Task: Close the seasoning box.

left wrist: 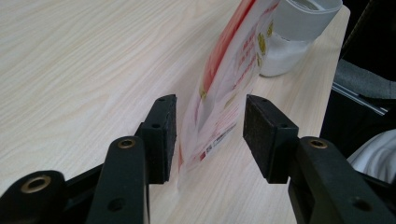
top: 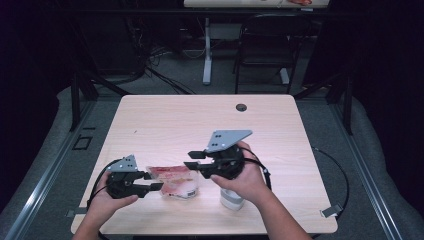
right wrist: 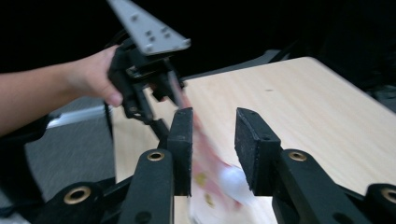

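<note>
A red and white pouch lies on the wooden table near its front edge. My left gripper stands open at the pouch's left end. In the left gripper view the pouch edge runs between the spread pads of the left gripper, close to the left pad and apart from the right one. My right gripper hovers open above the pouch's right part. The right gripper view shows the open right gripper with the blurred pouch below its jaws. A white cup stands under the right hand.
The cup stands just beyond the pouch, near the table edge. A round cable hole sits at the table's far side. A black chair and a desk leg stand beyond the table. A cable loops off the right edge.
</note>
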{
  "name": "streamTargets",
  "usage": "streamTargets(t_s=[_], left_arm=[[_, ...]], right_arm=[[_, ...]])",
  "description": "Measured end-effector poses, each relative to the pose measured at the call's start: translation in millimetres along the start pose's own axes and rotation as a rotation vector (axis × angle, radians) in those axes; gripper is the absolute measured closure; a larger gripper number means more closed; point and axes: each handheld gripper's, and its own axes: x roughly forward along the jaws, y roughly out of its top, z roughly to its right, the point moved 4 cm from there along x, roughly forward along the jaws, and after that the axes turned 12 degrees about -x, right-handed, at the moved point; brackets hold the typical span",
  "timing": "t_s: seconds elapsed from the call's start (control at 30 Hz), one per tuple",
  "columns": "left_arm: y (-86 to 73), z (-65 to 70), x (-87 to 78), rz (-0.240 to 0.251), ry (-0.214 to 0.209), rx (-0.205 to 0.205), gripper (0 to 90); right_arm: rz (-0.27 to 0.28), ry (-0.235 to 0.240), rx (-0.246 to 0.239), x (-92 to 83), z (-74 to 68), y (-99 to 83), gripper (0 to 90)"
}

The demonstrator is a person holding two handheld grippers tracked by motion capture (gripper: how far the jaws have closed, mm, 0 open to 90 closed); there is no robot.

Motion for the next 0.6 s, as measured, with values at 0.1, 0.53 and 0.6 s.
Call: streamTargets(t_s=[0.1, 0.53, 0.6], left_arm=[[-1.3, -1.1, -2.3, 0.0, 0.011, -0.002, 54.0], [-7.3, -7.4, -11.5, 0.009, 0.042, -0.018, 54.4], [-9.4, -7.9, -12.1, 0.012, 0.042, -0.024, 54.4]], right_arm=[[0.016, -0.09, 0.021, -22.4, 11.7, -9.7, 70.7], [-0.06, -0.373, 0.27, -98.3, 59.3, -109.5, 90.0], [-0.074, -0.366, 0.28, -97.9, 56.4, -117.8, 90.0]])
